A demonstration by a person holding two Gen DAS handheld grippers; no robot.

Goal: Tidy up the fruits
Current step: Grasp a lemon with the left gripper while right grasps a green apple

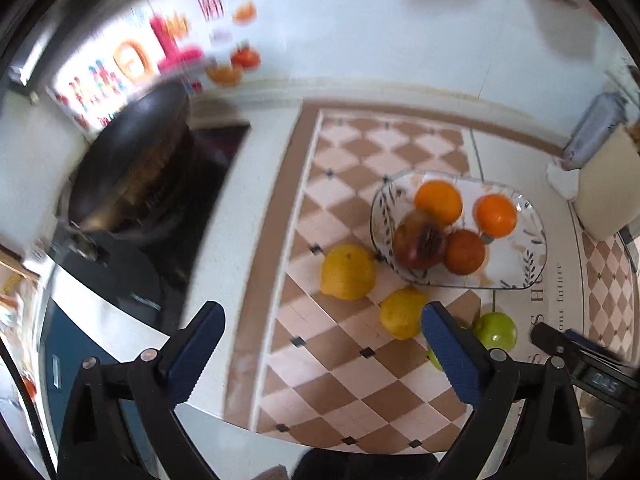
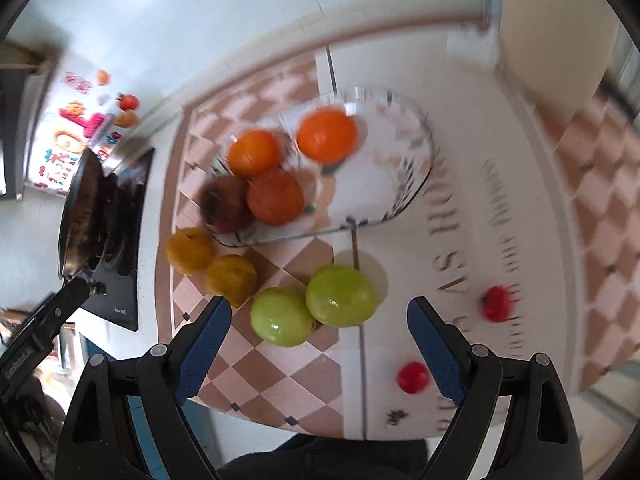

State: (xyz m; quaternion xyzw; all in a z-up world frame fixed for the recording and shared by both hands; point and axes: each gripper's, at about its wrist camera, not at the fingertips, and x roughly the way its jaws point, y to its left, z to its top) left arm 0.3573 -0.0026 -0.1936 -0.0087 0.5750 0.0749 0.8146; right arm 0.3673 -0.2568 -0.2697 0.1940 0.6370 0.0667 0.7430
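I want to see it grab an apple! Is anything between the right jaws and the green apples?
Nothing visible. The right gripper is open above the two green apples, with only bare tabletop between them. The lemons lie off to the left.

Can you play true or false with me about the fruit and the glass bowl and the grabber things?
1. Four fruits sit in the glass bowl. True: two oranges, a darker orange-red fruit and a brownish fruit.
2. The two green apples are inside the bowl. False: they lie on the table in front of it, side by side.
3. The right gripper is holding an apple. False: its jaws stand open with nothing between them.
4. Two yellow fruits lie on the table beside the bowl. True.
5. The left gripper is squeezing a yellow fruit. False: it is open and empty.
6. Two small red fruits lie on the table. True.
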